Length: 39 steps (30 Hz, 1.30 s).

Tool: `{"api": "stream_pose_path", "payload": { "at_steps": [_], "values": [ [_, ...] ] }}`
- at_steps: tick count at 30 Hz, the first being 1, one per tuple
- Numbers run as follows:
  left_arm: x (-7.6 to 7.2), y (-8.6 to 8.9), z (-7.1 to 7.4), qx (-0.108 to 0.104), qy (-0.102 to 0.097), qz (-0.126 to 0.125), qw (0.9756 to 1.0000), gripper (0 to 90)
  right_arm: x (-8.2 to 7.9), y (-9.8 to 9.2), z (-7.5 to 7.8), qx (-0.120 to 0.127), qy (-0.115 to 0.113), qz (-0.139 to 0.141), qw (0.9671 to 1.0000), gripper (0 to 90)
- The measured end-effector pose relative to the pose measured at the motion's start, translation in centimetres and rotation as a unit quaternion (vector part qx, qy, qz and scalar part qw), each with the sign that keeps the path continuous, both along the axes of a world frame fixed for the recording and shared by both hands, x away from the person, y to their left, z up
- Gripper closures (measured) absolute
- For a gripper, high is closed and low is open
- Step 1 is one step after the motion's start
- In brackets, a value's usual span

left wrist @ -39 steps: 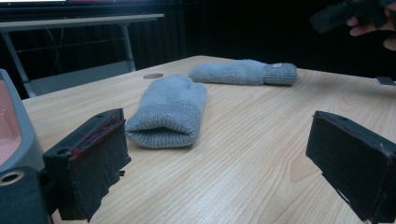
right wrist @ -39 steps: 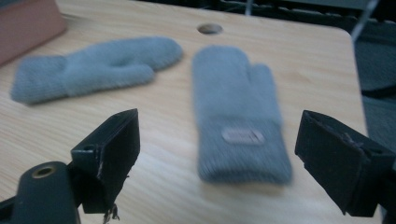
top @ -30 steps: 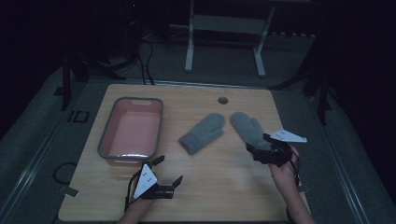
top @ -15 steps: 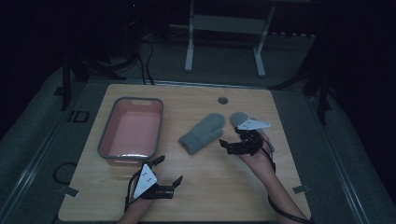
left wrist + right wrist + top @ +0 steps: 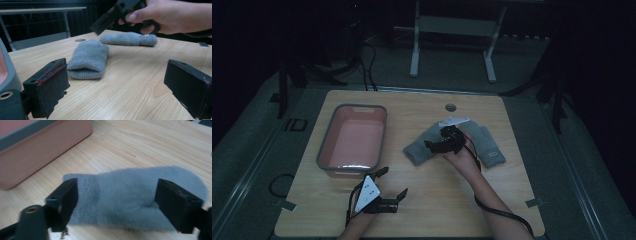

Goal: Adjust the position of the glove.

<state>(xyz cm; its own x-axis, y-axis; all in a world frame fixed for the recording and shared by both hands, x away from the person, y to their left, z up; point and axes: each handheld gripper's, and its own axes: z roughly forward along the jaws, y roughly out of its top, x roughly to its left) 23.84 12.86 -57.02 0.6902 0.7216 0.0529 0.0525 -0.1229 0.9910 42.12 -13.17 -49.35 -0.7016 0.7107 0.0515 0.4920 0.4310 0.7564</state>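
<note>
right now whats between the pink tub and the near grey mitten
Bare wooden table, by the high view: nothing lies between the pink tub and the near grey mitten.

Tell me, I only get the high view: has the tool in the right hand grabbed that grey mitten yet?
Observer: Not yet. In the right gripper view, the right gripper has its fingers on either side of the mitten. They have just been closing, but the fabric isn't pinched.
Operator: Which end of it faces the other tool?
Observer: The left gripper view shows its open cuff facing the left gripper.
Operator: Anything odd about that tool?
Observer: There are red marks on one finger's pad.
</note>
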Motion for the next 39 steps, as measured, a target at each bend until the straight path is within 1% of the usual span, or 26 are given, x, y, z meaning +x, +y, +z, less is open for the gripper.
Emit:
{"api": "stream_pose_path", "payload": {
  "at_steps": [2, 5, 6, 8, 9, 11, 12, 14, 16, 17, 18, 19, 21, 24, 26, 28, 30, 31, 34, 36, 38, 39],
  "values": [
    [0.0, 0.0, 0.0, 0.001, 0.0, -0.001, 1.0, 5.7, 0.6, 0.4, -0.4, -0.001, 0.004, -0.014, 0.9999, 24.9],
    [0.0, 0.0, 0.0, 0.001, 0.001, -0.001, 1.0, 5.7, 1.4, 0.8, -1.0, -0.006, 0.008, -0.03, 0.9995, 25.5],
    [0.0, 0.0, 0.0, 0.001, 0.001, -0.001, 1.0, 5.8, 1.7, 1.0, -1.3, -0.014, 0.01, -0.034, 0.9993, 25.5],
    [0.0, 0.0, 0.0, 0.001, 0.002, -0.002, 1.0, 5.7, 2.2, 1.3, -1.8, -0.022, 0.016, -0.04, 0.9988, 25.4],
    [0.0, 0.0, 0.0, 0.001, 0.002, -0.003, 1.0, 5.7, 2.4, 1.4, -2.0, -0.031, 0.018, -0.043, 0.9984, 25.0],
    [0.0, 0.0, 0.0, 0.001, 0.003, -0.003, 1.0, 5.7, 2.7, 1.7, -2.7, -0.041, 0.025, -0.042, 0.9979, 22.4],
    [0.0, 0.0, 0.0, 0.001, 0.004, -0.003, 1.0, 5.7, 2.8, 1.9, -3.0, -0.053, 0.026, -0.045, 0.9972, 21.3],
    [0.0, 0.0, 0.0, 0.001, 0.003, -0.004, 1.0, 5.7, 3.1, 2.0, -3.8, -0.064, 0.037, -0.046, 0.9962, 21.5],
    [0.0, 0.0, 0.0, 0.001, 0.003, -0.004, 1.0, 5.8, 3.4, 2.0, -4.4, -0.067, 0.044, -0.046, 0.9958, 26.0],
    [0.0, 0.0, 0.0, 0.001, 0.004, -0.004, 1.0, 5.8, 3.4, 1.9, -4.5, -0.069, 0.044, -0.04, 0.9959, 27.8],
    [0.0, 0.0, 0.0, 0.001, 0.004, -0.004, 1.0, 5.7, 3.5, 1.9, -4.6, -0.072, 0.042, -0.036, 0.9959, 31.2],
    [0.0, 0.0, 0.0, 0.001, 0.004, -0.004, 1.0, 5.7, 3.5, 1.9, -4.7, -0.073, 0.047, -0.029, 0.9958, 35.5],
    [0.0, 0.0, 0.0, 0.001, 0.004, -0.004, 1.0, 5.7, 3.6, 1.9, -4.9, -0.071, 0.047, -0.019, 0.9962, 41.3],
    [0.0, -0.1, 0.0, 0.002, 0.004, -0.005, 1.0, 5.8, 3.7, 1.7, -5.0, -0.064, 0.051, -0.007, 0.9966, 54.4],
    [0.0, -0.1, 0.0, 0.002, 0.004, -0.005, 1.0, 5.7, 3.7, 1.7, -5.0, -0.064, 0.053, 0.001, 0.9966, 63.6],
    [0.0, -0.1, 0.0, 0.002, 0.004, -0.005, 1.0, 5.8, 3.6, 1.8, -4.7, -0.069, 0.054, 0.006, 0.9961, 73.7],
    [0.0, 0.0, 0.0, 0.001, 0.005, -0.005, 1.0, 5.7, 3.5, 1.9, -4.3, -0.076, 0.048, 0.011, 0.9959, 79.7],
    [0.0, 0.0, 0.0, 0.002, 0.005, -0.006, 1.0, 5.8, 3.4, 1.9, -4.0, -0.082, 0.042, 0.014, 0.9956, 80.7],
    [0.0, 0.0, 0.0, 0.002, 0.005, -0.006, 1.0, 5.7, 3.2, 1.7, -2.9, -0.08, 0.031, 0.029, 0.9959, 81.8],
    [0.0, 0.0, 0.0, 0.002, 0.005, -0.006, 1.0, 5.7, 2.9, 1.3, -1.8, -0.078, 0.012, 0.045, 0.9958, 81.9],
    [0.0, 0.0, 0.0, 0.002, 0.005, -0.005, 1.0, 5.7, 2.6, 0.8, -0.6, -0.081, 0.002, 0.066, 0.9946, 81.9],
    [0.0, 0.0, 0.0, 0.002, 0.005, -0.005, 1.0, 5.7, 2.4, 0.5, -0.1, -0.078, 0.001, 0.072, 0.9943, 81.9]
  ]
}}
